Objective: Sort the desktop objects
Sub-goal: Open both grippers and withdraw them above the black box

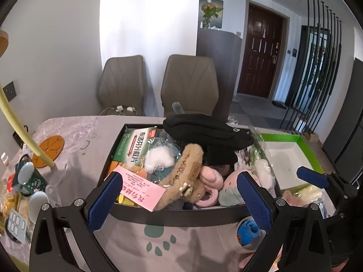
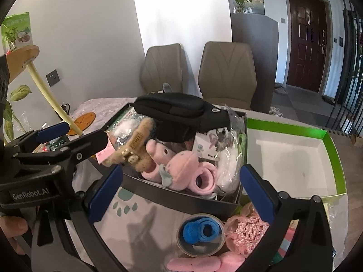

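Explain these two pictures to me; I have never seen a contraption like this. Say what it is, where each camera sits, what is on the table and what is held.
No robot: a person holds two hand grippers with blue-padded fingers. Each picture comes from a fisheye camera on one gripper. The left gripper and right gripper are both open and hold nothing. On the table stands a dark cardboard box heaped with a black fabric pouch, a tan plush hair claw and pink plush toys. Beside it lies an empty green-edged white tray, and nearer, a round clear tub with blue contents.

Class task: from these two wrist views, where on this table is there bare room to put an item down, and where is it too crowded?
Free: the white floor of the green-rimmed box, and the paw-print cloth in front of the dark box. Crowded: the dark box, heaped with toys, and the cloth's left edge by the mug.
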Demonstrator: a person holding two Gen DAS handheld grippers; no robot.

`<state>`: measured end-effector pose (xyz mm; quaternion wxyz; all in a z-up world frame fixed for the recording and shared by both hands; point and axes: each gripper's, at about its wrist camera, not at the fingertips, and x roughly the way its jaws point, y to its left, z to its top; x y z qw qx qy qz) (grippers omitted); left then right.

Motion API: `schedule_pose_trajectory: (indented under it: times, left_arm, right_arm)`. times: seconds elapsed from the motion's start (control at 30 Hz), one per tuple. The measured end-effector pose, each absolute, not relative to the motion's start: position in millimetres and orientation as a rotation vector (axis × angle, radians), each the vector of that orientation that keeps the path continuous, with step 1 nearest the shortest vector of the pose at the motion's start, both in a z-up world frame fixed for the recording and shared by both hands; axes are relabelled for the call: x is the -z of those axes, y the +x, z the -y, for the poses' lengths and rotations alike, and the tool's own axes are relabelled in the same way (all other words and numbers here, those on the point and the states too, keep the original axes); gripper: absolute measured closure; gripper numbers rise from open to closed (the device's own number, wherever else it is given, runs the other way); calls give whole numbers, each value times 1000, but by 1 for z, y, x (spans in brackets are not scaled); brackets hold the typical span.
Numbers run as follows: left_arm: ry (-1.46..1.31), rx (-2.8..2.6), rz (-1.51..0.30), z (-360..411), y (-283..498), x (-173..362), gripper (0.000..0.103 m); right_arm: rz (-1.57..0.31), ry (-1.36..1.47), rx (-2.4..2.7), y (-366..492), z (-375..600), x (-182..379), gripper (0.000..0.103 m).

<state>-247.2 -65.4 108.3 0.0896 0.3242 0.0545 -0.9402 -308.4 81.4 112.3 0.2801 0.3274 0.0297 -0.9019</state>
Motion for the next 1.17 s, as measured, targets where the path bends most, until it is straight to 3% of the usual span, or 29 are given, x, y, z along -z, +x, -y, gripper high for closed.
schedule_pose_trajectory:
  times: [1.17]
  left_arm:
    - [943,2822,-138,62,-249,-108,2]
  right_arm:
    - [-91,897,2423,-310,-83,-110,0]
